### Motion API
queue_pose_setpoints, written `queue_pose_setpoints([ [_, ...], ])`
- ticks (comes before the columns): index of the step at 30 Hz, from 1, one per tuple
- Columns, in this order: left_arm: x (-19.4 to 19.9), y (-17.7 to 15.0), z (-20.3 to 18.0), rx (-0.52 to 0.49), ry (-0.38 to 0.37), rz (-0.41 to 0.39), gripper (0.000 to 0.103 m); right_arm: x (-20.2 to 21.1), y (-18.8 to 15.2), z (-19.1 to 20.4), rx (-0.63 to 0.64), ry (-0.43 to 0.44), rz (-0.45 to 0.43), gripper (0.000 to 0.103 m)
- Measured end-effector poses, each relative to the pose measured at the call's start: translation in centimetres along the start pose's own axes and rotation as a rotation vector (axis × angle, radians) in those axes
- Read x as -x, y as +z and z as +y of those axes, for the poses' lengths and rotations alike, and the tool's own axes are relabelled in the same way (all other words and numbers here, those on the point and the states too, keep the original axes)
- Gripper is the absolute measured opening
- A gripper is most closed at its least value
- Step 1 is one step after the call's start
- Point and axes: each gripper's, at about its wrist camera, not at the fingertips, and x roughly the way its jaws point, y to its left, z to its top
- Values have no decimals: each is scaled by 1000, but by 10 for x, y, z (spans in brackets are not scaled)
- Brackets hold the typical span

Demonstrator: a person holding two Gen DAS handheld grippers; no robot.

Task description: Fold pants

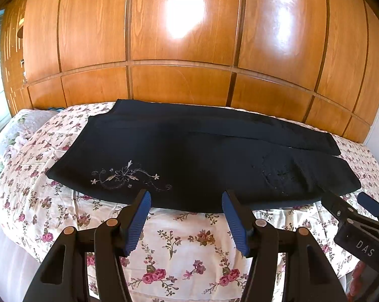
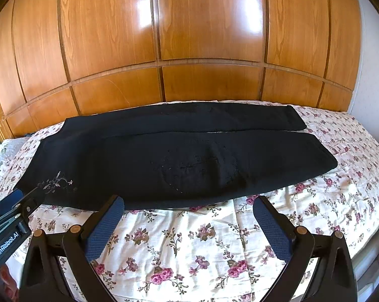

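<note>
Left gripper (image 1: 186, 197) (jaws apart) faces pants (image 1: 194, 156) on bedspread (image 1: 189, 246).

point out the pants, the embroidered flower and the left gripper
pants (image 2: 164, 156), right wrist view, middle of the near leg
embroidered flower (image 1: 125, 176), left wrist view, centre of the stitching
left gripper (image 1: 186, 201), left wrist view, midway between its fingertips

Both wrist cameras are looking forward along their own fingers, low over the bed's (image 1: 189, 246) near edge, facing the wardrobe (image 1: 184, 37) beyond. The left view is sitting toward the pants' (image 1: 189, 156) embroidered end, the right view toward the leg ends. Both are sharing the whole pants, and each is catching the other gripper at its edge: right gripper (image 1: 350, 203), left gripper (image 2: 25, 196).
</note>
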Motion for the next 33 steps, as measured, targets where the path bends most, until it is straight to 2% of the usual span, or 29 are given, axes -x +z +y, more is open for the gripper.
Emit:
queue_pose_setpoints([
  [33, -1, -5, -5, -17, -9, 18, 60, -6, -1, -1, -4, -3, 10, 103],
])
